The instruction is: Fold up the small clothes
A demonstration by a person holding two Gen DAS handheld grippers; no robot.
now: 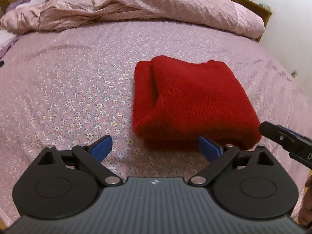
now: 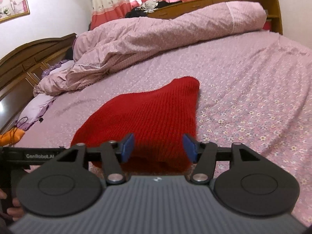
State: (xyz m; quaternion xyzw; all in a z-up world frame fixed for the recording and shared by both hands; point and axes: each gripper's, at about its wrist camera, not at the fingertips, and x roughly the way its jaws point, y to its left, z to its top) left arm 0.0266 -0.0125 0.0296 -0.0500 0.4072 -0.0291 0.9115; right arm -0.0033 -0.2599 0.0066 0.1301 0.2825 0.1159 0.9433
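Observation:
A red knitted garment [image 1: 193, 101] lies folded into a thick rectangle on the pink flowered bedsheet [image 1: 68, 81]. My left gripper [image 1: 156, 148] is open, with blue pads, just in front of the garment's near left corner and apart from it. My right gripper [image 2: 159, 148] is open and straddles the garment's near edge [image 2: 148, 117] without gripping it. The right gripper's black body shows at the right edge of the left wrist view [image 1: 286, 138].
A crumpled pink quilt [image 2: 156, 37] lies along the far side of the bed. A wooden headboard [image 2: 29, 58], a lilac pillow [image 2: 37, 107] and an orange item with a cable [image 2: 11, 136] are at the left. A wooden shelf [image 2: 253, 0] stands behind.

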